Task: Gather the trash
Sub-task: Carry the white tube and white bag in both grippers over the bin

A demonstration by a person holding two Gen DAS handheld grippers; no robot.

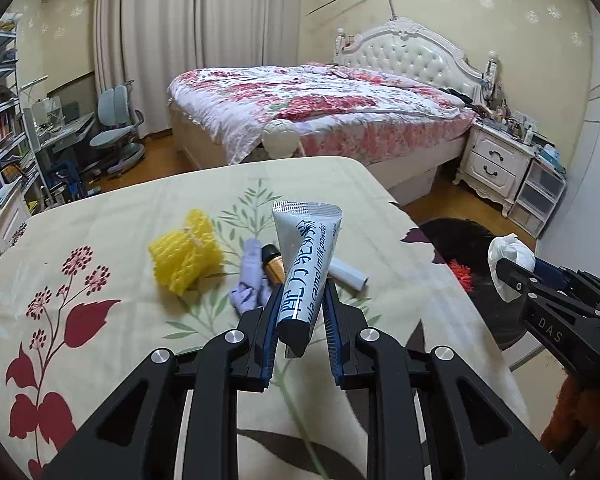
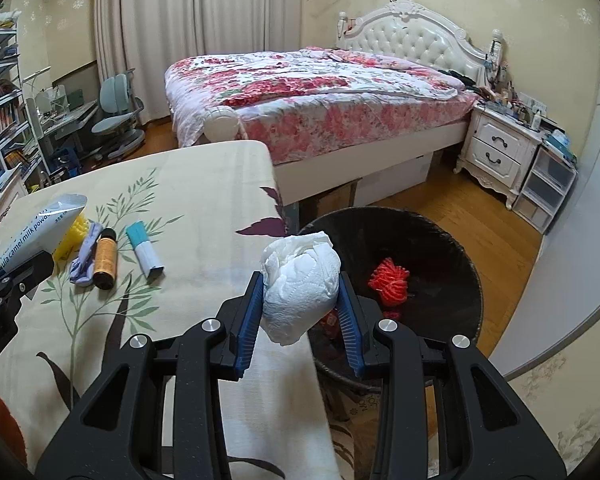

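Observation:
My left gripper (image 1: 302,300) is shut on a silver milk-powder sachet (image 1: 306,264), held upright above the floral tablecloth (image 1: 100,240). Behind it on the cloth lie a yellow foam net (image 1: 186,256), a crumpled lilac scrap (image 1: 248,284), a small amber bottle (image 1: 274,266) and a white tube (image 1: 348,274). My right gripper (image 2: 300,292) is shut on a crumpled white tissue wad (image 2: 300,292), near the table's right edge beside a black bin (image 2: 440,248). A red foam net (image 2: 390,280) lies inside the bin. From the left wrist, the right gripper (image 1: 512,272) with its tissue (image 1: 510,250) shows at the right.
The bin stands on the wooden floor (image 2: 500,216) just off the table's right side. Beyond are a bed with a floral quilt (image 1: 320,100), a white nightstand (image 1: 496,160), plastic drawers (image 2: 548,188), and a desk with a chair (image 1: 116,128) at left.

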